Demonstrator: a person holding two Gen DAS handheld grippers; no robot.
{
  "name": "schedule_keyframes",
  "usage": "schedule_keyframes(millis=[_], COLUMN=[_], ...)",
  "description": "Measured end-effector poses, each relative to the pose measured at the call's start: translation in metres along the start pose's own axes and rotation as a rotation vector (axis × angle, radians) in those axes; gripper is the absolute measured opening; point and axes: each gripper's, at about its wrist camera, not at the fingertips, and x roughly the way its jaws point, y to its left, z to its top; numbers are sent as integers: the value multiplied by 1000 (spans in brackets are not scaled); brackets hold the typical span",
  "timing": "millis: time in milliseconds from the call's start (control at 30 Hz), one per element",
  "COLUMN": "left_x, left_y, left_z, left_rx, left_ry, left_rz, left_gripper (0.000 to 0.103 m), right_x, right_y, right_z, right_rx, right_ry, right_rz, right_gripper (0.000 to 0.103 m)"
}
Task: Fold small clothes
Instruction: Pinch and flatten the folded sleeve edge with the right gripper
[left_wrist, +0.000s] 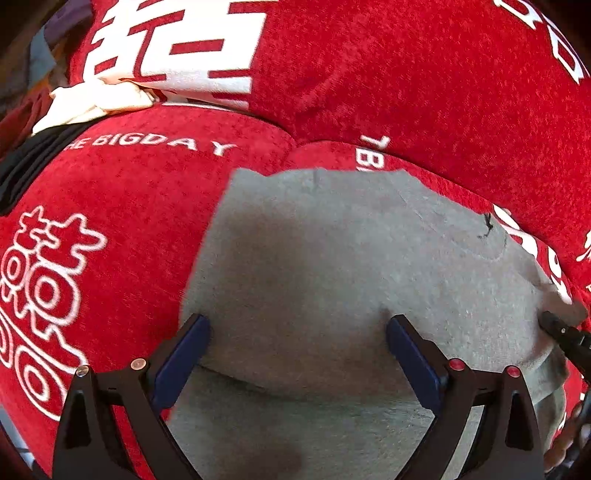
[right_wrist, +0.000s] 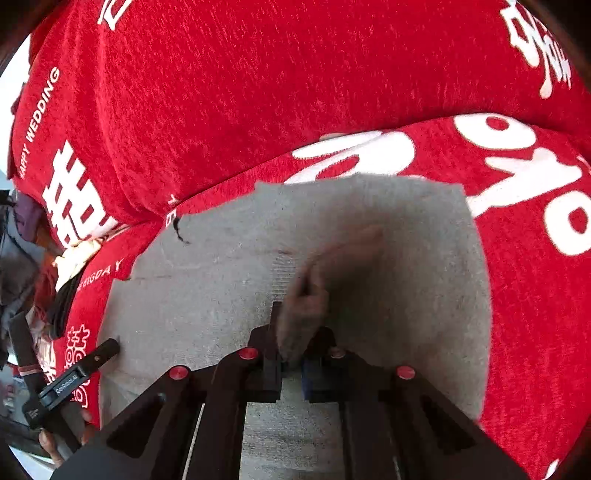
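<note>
A flat grey knit garment (left_wrist: 351, 266) lies on the red printed sofa cushion (left_wrist: 110, 221). The left gripper (left_wrist: 297, 336) hovers spread wide above it; the right gripper (right_wrist: 291, 363) pinches a raised fold of it.

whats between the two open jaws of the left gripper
Only the grey garment: in the left wrist view it fills the gap of the left gripper, whose jaws stand wide apart on it. Nothing else lies there.

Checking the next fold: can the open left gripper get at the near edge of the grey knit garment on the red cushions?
Probably yes. The left gripper is open over the grey knit garment, with nothing between its fingers and the cloth. The right gripper pinches another part.
</note>
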Motion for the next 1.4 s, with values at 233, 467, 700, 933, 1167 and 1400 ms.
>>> schedule_keyframes(millis=[233,467,700,933,1167,1400], left_x=[-1,-4,-1,32,21,-19], left_y=[24,7,-58,-83,-23,-59], left_z=[14,14,19,10,25,-40], left_rx=[-69,3,166,304,129,334], left_ry=[12,7,22,48,63,-26], left_rz=[11,45,5,2,54,21], left_gripper=[98,98,98,103,103,103], right_x=[-19,-41,-50,8,-42,-55], right_y=[-26,-48,14,27,-54,24], right_z=[-8,-13,-18,-29,-21,-87], right_rx=[13,80,-182,-332,-98,-427], right_ry=[-55,-95,-148,-1,-17,-53], right_rz=[-55,-150,-216,-246,-357,-404], right_gripper=[8,52,74,74,84,84])
